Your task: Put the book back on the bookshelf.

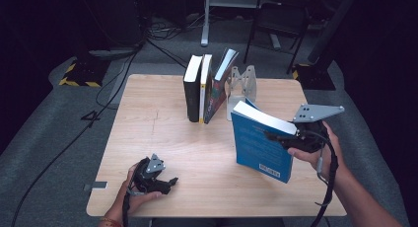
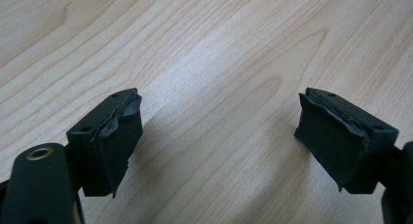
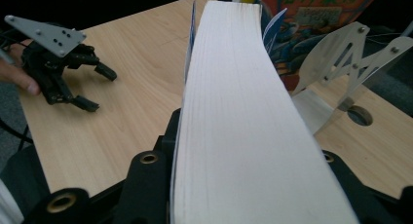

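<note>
While right tongs (image 1: 276,136) clamped on blue book (image 1: 259,145), pads hidden; left tongs (image 1: 170,182) apart.

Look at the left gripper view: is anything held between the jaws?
No, the left gripper stands open with only bare table between its pads.

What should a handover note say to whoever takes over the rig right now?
Right gripper: shut on the blue book, held off the table, tilted.
Left gripper: open, nothing between the jaws, low over the table's near left.
Three books stand at the back, the right one leaning on the others; a metal bookend stands right of them.
Done: blue book picked up.
Left: probably standing it with the row.
</note>
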A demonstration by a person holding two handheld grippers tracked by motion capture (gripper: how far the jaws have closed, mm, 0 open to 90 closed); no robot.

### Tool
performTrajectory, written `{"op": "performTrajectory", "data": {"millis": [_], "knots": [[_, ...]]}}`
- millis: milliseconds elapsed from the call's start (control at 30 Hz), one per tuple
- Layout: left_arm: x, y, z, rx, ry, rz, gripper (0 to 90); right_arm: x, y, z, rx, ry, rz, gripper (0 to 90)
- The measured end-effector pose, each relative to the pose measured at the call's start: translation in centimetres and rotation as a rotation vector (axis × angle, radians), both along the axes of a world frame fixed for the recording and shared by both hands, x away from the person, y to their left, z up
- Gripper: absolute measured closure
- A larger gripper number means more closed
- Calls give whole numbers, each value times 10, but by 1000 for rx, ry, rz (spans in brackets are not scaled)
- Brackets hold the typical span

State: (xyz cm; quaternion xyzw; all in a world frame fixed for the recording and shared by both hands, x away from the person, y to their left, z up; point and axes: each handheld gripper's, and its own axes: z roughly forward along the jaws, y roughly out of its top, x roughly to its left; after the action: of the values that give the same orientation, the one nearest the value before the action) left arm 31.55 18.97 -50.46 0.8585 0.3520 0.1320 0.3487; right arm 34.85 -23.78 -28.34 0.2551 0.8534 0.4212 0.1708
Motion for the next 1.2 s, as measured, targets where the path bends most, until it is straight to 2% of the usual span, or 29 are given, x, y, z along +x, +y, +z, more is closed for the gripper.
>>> {"op": "performTrajectory", "data": {"millis": [533, 1200], "knots": [[1, 0, 0, 3, 1, -3, 158, 43, -1, 17, 7, -37, -144, 608], [0, 0, 0, 3, 0, 6, 158, 92, 26, 19, 26, -27, -249, 607]]}}
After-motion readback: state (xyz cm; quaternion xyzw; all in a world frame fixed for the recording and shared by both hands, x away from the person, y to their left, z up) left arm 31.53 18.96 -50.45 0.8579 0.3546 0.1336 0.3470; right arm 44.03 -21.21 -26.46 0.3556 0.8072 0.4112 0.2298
